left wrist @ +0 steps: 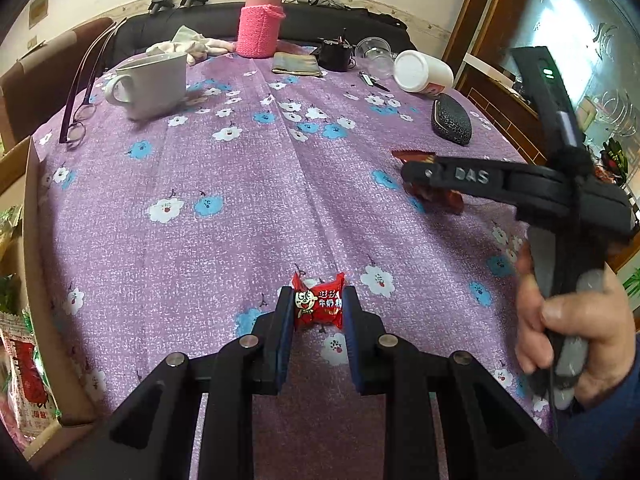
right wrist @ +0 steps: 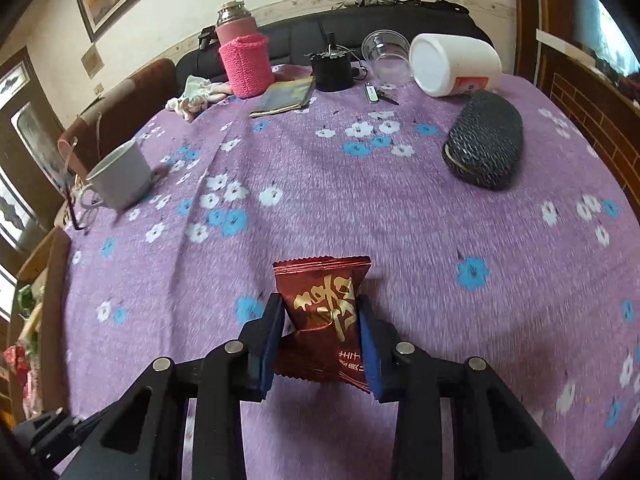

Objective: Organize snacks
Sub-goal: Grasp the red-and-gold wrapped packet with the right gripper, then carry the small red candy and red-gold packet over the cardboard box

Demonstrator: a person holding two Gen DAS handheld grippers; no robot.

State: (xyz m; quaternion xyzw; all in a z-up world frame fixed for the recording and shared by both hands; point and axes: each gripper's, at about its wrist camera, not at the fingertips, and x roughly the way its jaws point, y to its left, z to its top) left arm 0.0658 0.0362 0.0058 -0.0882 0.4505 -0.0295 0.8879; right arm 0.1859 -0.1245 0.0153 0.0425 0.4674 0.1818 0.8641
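A small red milk candy [left wrist: 322, 310] sits pinched between the pads of my left gripper [left wrist: 318, 292], just above the purple flowered tablecloth [left wrist: 240, 220]. My right gripper [right wrist: 320, 300] is shut on a dark red snack packet with gold lettering [right wrist: 320, 280], whose middle is crumpled in by the pads. From the left wrist view the right gripper [left wrist: 414, 174] shows side-on at the right, held by a hand [left wrist: 568, 320], with the dark red packet [left wrist: 454, 199] sticking out under it.
A cardboard box [left wrist: 34, 248] with snack packets [left wrist: 24, 360] stands off the table's left edge. White mug [left wrist: 152, 84] and glasses [left wrist: 78, 116] at far left. Pink flask [left wrist: 260, 28], black pot [left wrist: 336, 56], clear cup [right wrist: 386, 54], tipped white jar [right wrist: 452, 64] and dark glasses case [right wrist: 486, 146] at the back.
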